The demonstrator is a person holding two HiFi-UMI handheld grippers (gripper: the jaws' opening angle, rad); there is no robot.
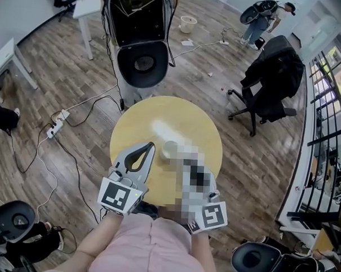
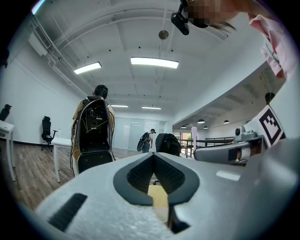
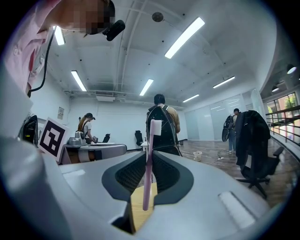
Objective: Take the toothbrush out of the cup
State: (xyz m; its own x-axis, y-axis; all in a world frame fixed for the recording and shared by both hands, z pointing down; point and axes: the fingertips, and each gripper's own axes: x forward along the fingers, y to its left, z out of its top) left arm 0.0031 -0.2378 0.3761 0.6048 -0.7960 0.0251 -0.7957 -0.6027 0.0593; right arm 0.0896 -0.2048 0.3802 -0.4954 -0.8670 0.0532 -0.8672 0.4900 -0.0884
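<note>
A white cup (image 1: pixel 169 150) stands upright near the middle of the round wooden table (image 1: pixel 137 128). My right gripper (image 3: pixel 149 157) is shut on a pink toothbrush (image 3: pixel 148 178), which stands upright between the pads with its white head (image 3: pixel 155 127) on top. In the head view the right gripper (image 1: pixel 187 161) sits just right of the cup, partly under a mosaic patch, and the toothbrush cannot be made out there. My left gripper (image 1: pixel 152 145) lies level just left of the cup, its tips touching and nothing between them. Its own view (image 2: pixel 153 157) shows the same.
A black machine with a round seat (image 1: pixel 143 61) stands behind the table. A black office chair draped with a jacket (image 1: pixel 272 75) is at the right, by a railing (image 1: pixel 323 128). Cables and a power strip (image 1: pixel 55 127) lie on the wooden floor at the left. A person (image 1: pixel 266 18) stands far back.
</note>
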